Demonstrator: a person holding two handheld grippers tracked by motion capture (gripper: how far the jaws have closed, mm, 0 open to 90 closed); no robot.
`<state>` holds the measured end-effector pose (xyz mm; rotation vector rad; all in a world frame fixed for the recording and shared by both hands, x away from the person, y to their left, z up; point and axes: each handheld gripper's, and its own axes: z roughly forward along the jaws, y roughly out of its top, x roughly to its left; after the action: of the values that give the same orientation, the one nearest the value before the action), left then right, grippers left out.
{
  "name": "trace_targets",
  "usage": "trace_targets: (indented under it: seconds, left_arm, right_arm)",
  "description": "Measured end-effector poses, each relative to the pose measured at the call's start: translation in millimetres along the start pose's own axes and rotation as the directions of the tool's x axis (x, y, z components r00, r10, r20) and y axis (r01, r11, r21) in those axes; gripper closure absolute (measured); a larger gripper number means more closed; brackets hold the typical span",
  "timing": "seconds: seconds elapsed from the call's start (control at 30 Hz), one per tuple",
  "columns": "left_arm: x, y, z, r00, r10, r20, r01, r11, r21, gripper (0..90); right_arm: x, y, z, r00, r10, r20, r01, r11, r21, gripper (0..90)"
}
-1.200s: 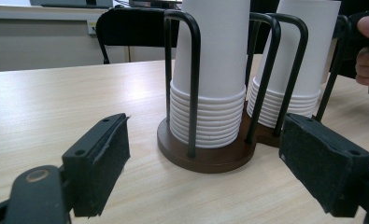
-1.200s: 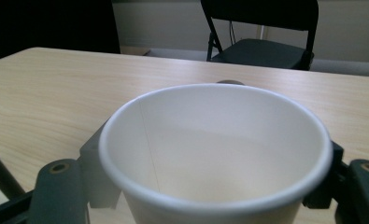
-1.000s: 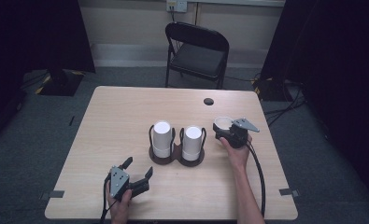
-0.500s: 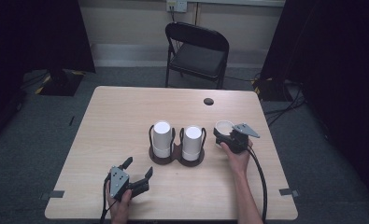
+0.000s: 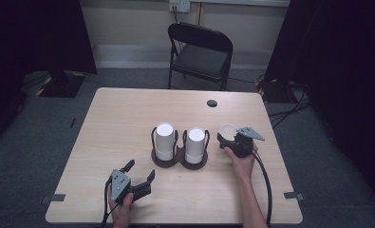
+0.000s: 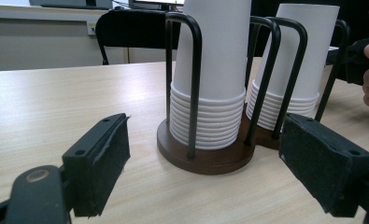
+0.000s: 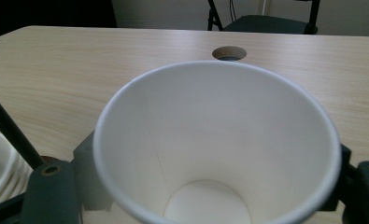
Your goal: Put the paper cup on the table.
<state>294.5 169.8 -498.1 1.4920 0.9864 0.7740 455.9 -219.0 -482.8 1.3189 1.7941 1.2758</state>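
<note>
White paper cup sits upright, gripped by the right tool beside the cup holder. Left tool rests open. Next, probably set it down on the surface.

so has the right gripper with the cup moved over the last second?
Barely, if at all: right gripper and its paper cup sit beside the cup holder, roughly as before.

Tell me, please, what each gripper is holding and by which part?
The right gripper grips a single paper cup by its side walls, mouth up. The left gripper is open and holds nothing.
</note>
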Motion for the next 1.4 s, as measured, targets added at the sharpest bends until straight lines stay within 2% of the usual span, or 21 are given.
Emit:
trace_targets:
  seconds: [0.2, 0.53, 0.67, 1.03, 1.07, 1.13, 1.23, 1.4]
  left_arm:
    - [0.1, 0.0, 0.0, 1.0000, -0.002, -0.002, 0.002, 1.0000, 0.000, 16.1]
    - [0.3, -0.1, -0.2, 0.9999, -0.010, -0.005, 0.010, 0.9999, -0.002, 15.9]
    - [0.3, -0.2, -0.4, 0.9999, -0.010, -0.003, 0.010, 0.9999, -0.005, 15.9]
    - [0.6, -0.3, -0.5, 0.9999, -0.012, -0.002, 0.012, 0.9999, -0.007, 15.9]
    - [0.5, -0.3, -0.4, 0.9999, -0.015, -0.002, 0.015, 0.9999, -0.008, 15.9]
    - [0.5, -0.3, -0.4, 0.9999, -0.014, -0.002, 0.014, 0.9999, -0.008, 15.9]
    - [0.3, -0.2, -0.4, 0.9999, -0.010, -0.004, 0.010, 0.9999, -0.005, 15.9]
    - [0.2, -0.2, -0.1, 0.9999, -0.014, -0.006, 0.014, 0.9999, -0.006, 15.9]
  right_arm:
    - [0.8, -1.6, 1.4, 0.9998, 0.021, -0.005, -0.021, 1.000, 0.021, 14.6]
    - [0.3, -1.8, -1.3, 0.9988, 0.048, 0.004, -0.048, 0.997, 0.052, 13.7]
    - [1.2, -2.3, -2.9, 0.9986, 0.043, 0.032, -0.045, 0.997, 0.065, 13.7]
    - [4.1, -3.7, -6.3, 0.9982, 0.058, 0.016, -0.059, 0.993, 0.102, 13.9]
    - [4.3, -4.4, -7.2, 0.9982, 0.059, 0.012, -0.060, 0.993, 0.098, 14.2]
    - [4.7, -6.0, -10.2, 0.9978, 0.054, 0.036, -0.057, 0.995, 0.084, 13.9]
    - [3.3, -8.2, -13.6, 0.9973, 0.063, 0.037, -0.067, 0.994, 0.092, 13.7]
    - [6.5, -8.3, -22.5, 0.9977, 0.060, 0.032, -0.062, 0.996, 0.068, 13.8]
